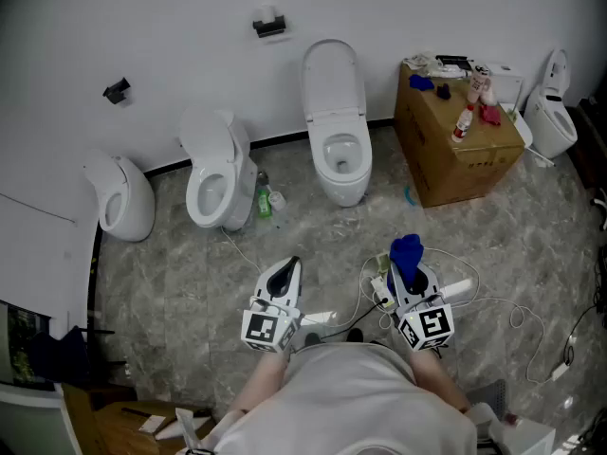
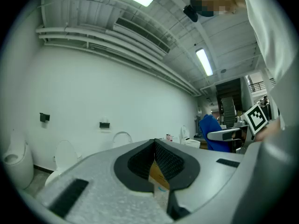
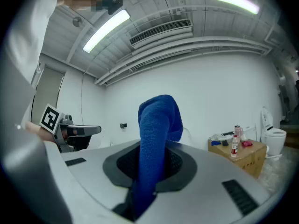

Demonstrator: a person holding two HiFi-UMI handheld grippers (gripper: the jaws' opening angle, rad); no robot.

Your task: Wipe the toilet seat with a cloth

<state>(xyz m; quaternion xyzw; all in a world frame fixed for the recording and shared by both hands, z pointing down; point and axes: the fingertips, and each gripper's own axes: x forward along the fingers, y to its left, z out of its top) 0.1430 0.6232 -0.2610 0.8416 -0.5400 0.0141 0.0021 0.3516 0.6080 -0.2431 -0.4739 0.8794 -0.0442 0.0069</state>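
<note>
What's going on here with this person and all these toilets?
A person stands holding a gripper in each hand, facing a row of toilets along the white wall. The right gripper has its fingers shut on a blue cloth, which sticks up out of them. The left gripper is shut and holds nothing. Both are well short of the open toilet straight ahead, so the wiping has not started yet.
</note>
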